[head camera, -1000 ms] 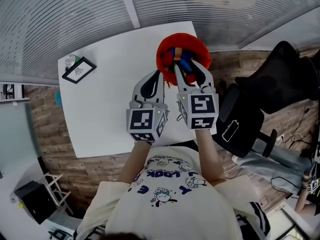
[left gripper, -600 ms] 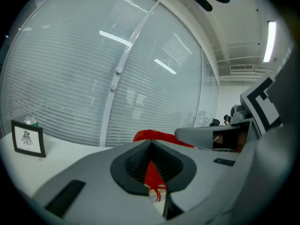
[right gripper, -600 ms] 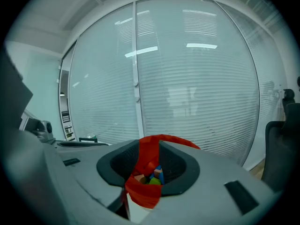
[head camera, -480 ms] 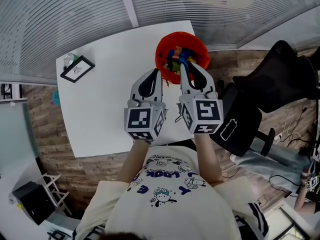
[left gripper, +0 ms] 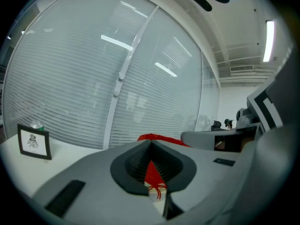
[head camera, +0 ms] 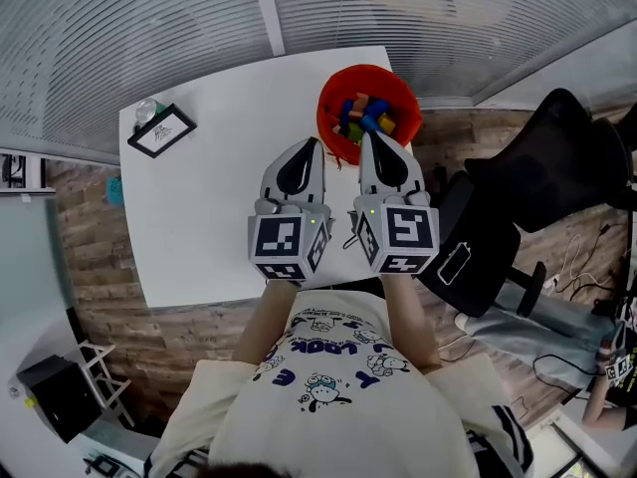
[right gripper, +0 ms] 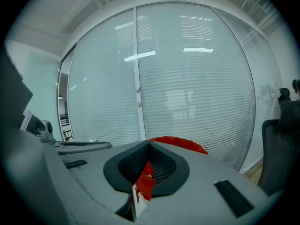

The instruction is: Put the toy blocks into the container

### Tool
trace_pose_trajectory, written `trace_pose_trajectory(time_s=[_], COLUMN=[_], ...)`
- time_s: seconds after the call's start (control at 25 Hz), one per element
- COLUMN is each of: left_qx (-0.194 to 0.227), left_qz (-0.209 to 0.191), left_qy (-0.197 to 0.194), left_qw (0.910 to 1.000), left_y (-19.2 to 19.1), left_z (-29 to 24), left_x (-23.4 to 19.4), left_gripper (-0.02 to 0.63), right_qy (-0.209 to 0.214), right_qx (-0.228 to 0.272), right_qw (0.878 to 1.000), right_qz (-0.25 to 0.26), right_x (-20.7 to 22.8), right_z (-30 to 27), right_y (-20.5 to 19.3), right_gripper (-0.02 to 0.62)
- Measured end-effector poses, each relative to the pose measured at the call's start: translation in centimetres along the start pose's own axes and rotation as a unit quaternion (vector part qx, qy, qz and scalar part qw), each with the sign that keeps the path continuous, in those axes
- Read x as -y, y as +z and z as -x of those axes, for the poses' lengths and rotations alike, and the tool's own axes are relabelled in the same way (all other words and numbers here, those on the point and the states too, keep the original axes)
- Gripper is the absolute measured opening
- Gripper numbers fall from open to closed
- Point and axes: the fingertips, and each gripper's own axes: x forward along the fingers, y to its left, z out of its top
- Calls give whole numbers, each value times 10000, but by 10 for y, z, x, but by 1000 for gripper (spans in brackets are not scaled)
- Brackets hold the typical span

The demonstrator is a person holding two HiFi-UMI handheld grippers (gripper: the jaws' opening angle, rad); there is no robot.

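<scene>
The round red plastic container (head camera: 331, 119) stands at the far right edge of the white counter (head camera: 219, 187). The small coloured toy blocks (head camera: 362, 116) lie piled inside it: blue, yellow, green and orange ones show. I see no block on the counter itself, so the filling looks finished or close to it.

The left tongs (head camera: 315, 143) and right tongs (head camera: 366, 135) are held side by side above the counter's near right part. Their long axes run almost parallel and point away from the person, straight at the container. The container lies directly ahead of both. The right tongs are nearer, with their tip at the container's near rim. The left tongs' tip stands just beside the rim, on its left. The container is round and has no long axis, so any coming move turns only on that straight forward line.

Both tongs are closed, with the tips together and nothing gripped. In each gripper view only the red container shows through the gap behind the tips.

Count: 2 tongs, 1 container, 1 small black-framed picture (head camera: 160, 132) at the counter's far left corner, 1 black office chair (head camera: 537, 167) on the right. The blocks are too small and too heaped to count exactly; there are several.
</scene>
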Motion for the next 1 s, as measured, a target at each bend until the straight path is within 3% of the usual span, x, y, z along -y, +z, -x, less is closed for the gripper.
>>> trace_pose_trajectory(time_s=[1.0], left_qx=[192], left_qz=[-177], left_qy=[47], left_qw=[9996], left_y=[12], left_z=[18], left_x=[10], left_gripper=[31], right_qy=[192], right_qx=[143], right_qw=[9996], right_qz=[-149], right_x=[-17], right_z=[18], right_y=[-1], right_gripper=[11])
